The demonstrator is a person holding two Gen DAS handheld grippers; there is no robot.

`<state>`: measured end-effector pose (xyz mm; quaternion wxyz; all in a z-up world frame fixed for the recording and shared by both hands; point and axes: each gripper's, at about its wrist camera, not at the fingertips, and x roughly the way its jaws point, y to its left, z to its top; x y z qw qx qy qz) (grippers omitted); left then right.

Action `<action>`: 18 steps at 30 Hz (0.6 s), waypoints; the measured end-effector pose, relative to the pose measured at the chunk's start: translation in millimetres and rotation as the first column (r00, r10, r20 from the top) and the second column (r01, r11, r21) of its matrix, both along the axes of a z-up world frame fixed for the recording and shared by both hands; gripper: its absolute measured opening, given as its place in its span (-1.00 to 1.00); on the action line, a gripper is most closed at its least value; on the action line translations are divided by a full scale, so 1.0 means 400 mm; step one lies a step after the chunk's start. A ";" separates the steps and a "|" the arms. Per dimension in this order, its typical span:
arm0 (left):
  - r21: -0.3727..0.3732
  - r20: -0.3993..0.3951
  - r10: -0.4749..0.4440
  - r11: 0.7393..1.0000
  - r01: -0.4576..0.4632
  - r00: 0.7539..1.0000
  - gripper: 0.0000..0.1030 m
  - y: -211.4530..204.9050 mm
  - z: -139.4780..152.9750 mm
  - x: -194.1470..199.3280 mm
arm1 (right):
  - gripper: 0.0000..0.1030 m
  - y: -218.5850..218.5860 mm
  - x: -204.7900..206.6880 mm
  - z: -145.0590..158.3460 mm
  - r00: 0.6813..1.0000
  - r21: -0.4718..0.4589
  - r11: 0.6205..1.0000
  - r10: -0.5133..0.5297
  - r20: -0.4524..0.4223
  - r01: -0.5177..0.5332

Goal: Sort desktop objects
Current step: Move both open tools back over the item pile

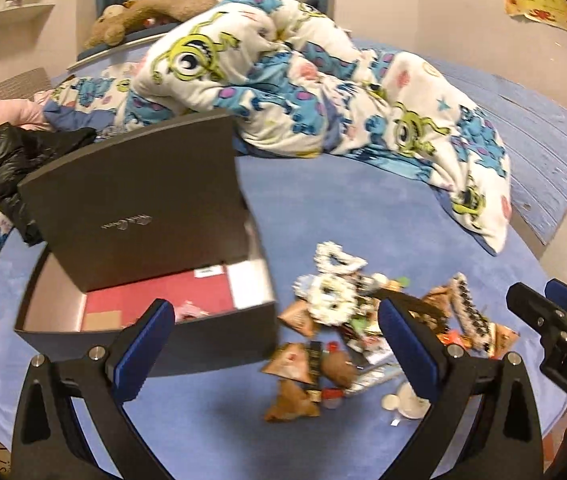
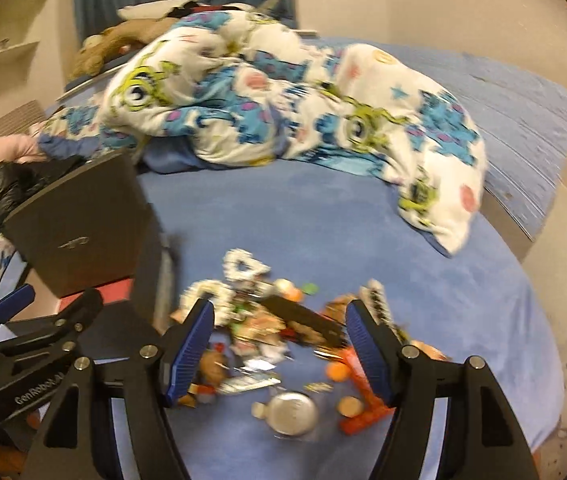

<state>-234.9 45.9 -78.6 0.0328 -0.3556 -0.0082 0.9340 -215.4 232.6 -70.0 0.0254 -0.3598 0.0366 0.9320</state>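
Left view: my left hand-held gripper (image 1: 275, 332) hangs wide open, nothing between its blue pads, over the blue bed (image 1: 315, 200). The dark box (image 1: 155, 320) sits open just left of it, lid up, red lining showing. The pile (image 1: 363, 320) of small things lies on the bed right beside the box, a white beaded loop (image 1: 335, 260) on its far edge. My right hand-held gripper (image 1: 555, 312) pokes in at the right edge.

Right view: my right hand-held gripper (image 2: 279, 344) hovers above the pile (image 2: 275, 328), jaws apart, gripping nothing. A round metal tin (image 2: 293, 414) lies nearest me. The box (image 2: 79, 236) stands to the left. A cartoon blanket (image 2: 283, 112) is heaped behind.
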 end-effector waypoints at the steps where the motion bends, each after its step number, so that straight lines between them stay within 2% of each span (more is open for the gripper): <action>1: 0.002 0.001 -0.010 1.000 0.010 1.000 0.99 0.014 -0.003 0.002 | 0.37 0.029 0.007 -0.004 1.000 -0.001 1.000 -0.020 0.003 0.020; 9: -0.008 0.024 -0.085 0.996 0.086 0.996 0.99 0.150 -0.045 0.019 | 0.37 0.149 0.054 -0.047 0.996 0.000 0.996 -0.087 0.024 0.087; 11: -0.010 0.031 -0.106 0.994 0.106 0.994 0.99 0.180 -0.060 0.022 | 0.37 0.180 0.063 -0.067 0.994 -0.023 0.994 -0.102 0.033 0.102; 18: -0.032 0.056 -0.157 0.987 0.159 0.986 0.99 0.245 -0.102 0.022 | 0.37 0.236 0.065 -0.108 0.991 -0.050 0.991 -0.119 0.052 0.122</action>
